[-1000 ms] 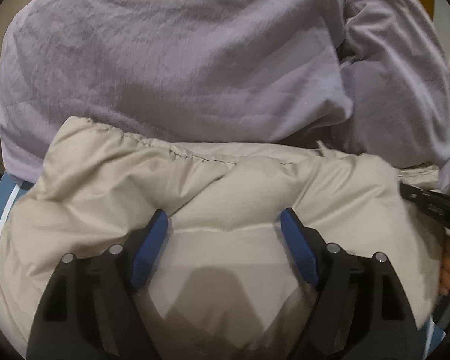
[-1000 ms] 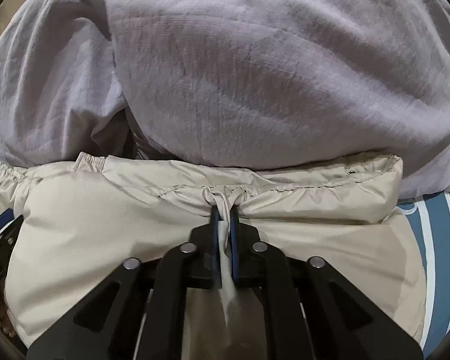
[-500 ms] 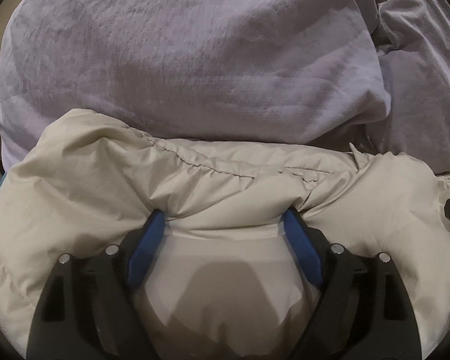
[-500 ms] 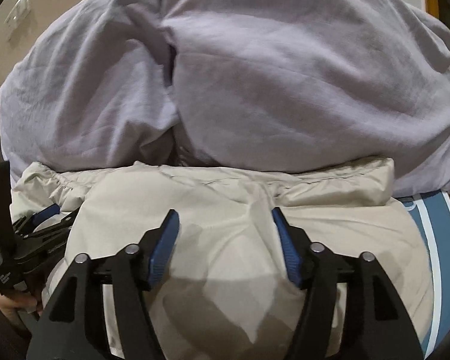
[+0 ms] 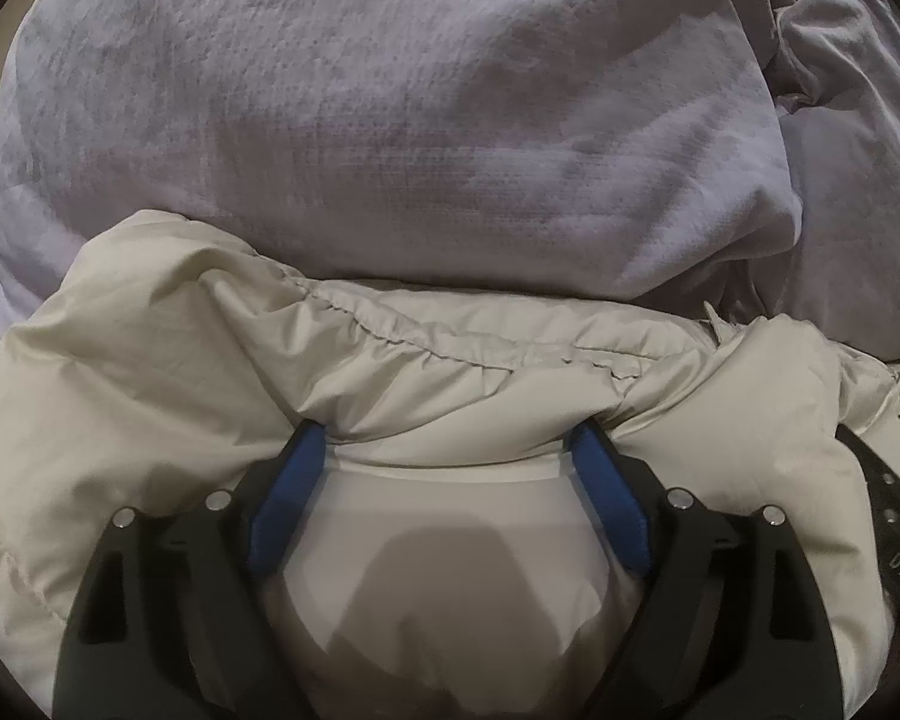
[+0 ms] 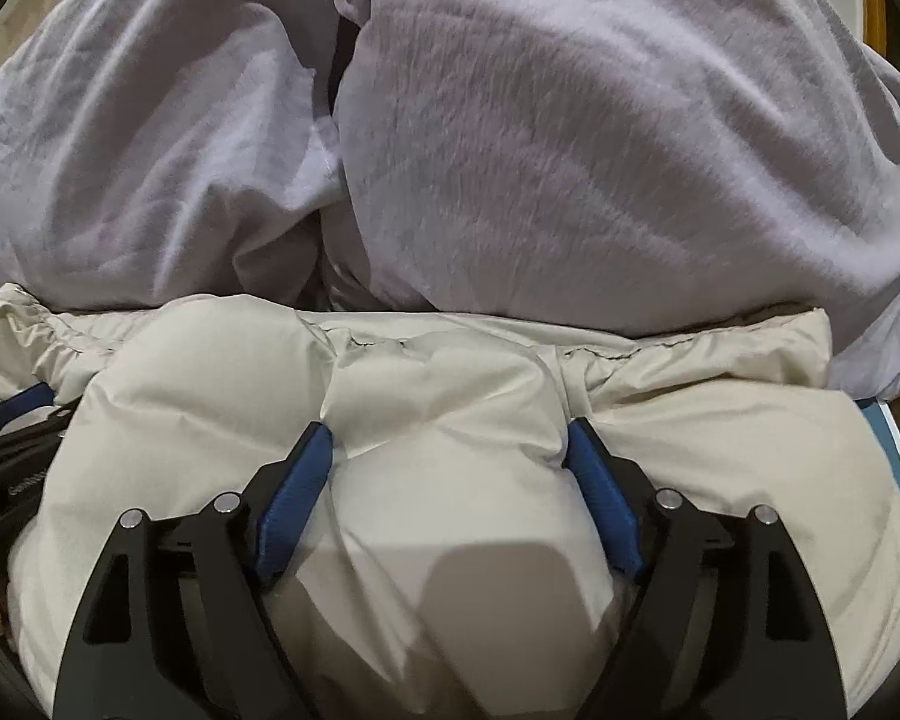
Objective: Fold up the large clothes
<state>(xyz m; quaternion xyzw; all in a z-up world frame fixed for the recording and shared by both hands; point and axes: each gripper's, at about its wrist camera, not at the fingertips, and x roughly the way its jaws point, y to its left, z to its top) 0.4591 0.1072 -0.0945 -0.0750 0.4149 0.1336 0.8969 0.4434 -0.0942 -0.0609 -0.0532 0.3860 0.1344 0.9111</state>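
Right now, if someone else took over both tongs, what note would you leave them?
Left tongs: opening, tips pressed into the beige puffy jacket, gripping nothing.
Right tongs: opening wide, tips resting on the same jacket, no fabric pinched.
Jacket: lies bunched in front of a lilac bedding heap, its gathered hem against the heap; a blue striped sheet shows under it.
Done: jacket looks partly doubled over; how many folds cannot be told.
Left: probably smooth it down, check the edges line up, then finish folding.
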